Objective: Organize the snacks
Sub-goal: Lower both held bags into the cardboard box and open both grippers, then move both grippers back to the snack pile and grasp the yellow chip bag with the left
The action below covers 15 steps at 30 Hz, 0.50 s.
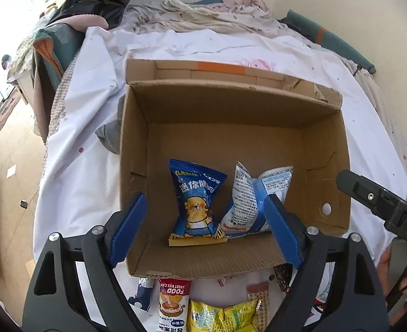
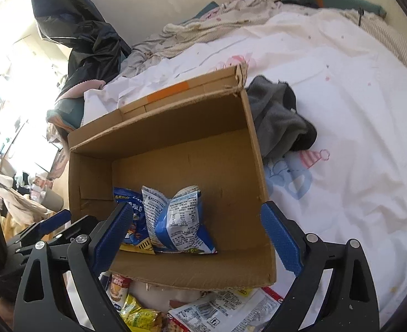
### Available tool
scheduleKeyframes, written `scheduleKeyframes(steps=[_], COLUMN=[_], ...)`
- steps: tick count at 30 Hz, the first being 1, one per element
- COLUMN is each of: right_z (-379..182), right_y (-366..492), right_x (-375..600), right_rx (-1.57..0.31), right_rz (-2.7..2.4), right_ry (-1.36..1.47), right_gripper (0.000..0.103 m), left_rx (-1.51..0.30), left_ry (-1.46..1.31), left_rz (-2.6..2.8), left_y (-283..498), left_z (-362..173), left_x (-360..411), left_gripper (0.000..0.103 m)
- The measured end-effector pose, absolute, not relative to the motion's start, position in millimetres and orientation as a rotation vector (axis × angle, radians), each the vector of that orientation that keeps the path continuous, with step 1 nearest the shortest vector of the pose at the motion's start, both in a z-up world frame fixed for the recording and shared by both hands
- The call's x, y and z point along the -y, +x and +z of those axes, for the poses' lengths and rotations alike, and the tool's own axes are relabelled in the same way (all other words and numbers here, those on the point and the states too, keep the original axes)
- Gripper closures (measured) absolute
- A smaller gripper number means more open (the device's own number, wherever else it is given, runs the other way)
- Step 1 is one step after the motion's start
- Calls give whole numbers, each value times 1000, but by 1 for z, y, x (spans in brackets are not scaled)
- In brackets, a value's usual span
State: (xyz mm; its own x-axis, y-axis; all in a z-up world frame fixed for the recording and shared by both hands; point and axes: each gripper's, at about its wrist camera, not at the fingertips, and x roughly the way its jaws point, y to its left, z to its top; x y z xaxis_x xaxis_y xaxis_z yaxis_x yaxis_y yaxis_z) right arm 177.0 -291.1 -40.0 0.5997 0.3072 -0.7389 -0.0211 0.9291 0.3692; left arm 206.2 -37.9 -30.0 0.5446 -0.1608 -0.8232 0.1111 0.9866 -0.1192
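**2 packets boxed, the loose pile comes next**

The cardboard box sits open on the bed, and it serves as the landmark here. Inside it, against the near wall, lie 2 snack packets: the blue tiger packet face up, and the white-and-blue packet touching it on the right, printed back showing.

The left hand-held gripper hovers over the near edge of the box with its jaws spread wide and nothing between the pads. The right hand-held gripper hangs over the same edge, also spread wide and empty. Both packets lie free on the box floor.

Just outside the near wall of the box, more snacks wait on the bed: a rice cake packet, a yellow packet and a white flat packet among others.

The step in hand looks like turning back to that pile. To do it well, I would lift each hand-held gripper clear of the box wall first, pick 1 packet at a time by its sealed edge rather than its puffed middle, and set it in the empty far half of the box, so the 2 packets already placed are not crushed.
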Motion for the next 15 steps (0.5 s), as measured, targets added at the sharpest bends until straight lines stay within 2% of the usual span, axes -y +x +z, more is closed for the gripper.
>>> scheduleKeyframes(steps=[6,15], right_z=[-23,-18], right_y=[167,150], right_x=[287,293], right_rx=[-844,-870], right_rz=[206,216], right_ry=[317,336], right_gripper=[7,7], left_rx=[-941,-917], left_ry=[-79,-84], left_rz=[-151,-131], left_y=[199,184], left_z=[-21,-8], left_x=[31,23], left_gripper=[19,19])
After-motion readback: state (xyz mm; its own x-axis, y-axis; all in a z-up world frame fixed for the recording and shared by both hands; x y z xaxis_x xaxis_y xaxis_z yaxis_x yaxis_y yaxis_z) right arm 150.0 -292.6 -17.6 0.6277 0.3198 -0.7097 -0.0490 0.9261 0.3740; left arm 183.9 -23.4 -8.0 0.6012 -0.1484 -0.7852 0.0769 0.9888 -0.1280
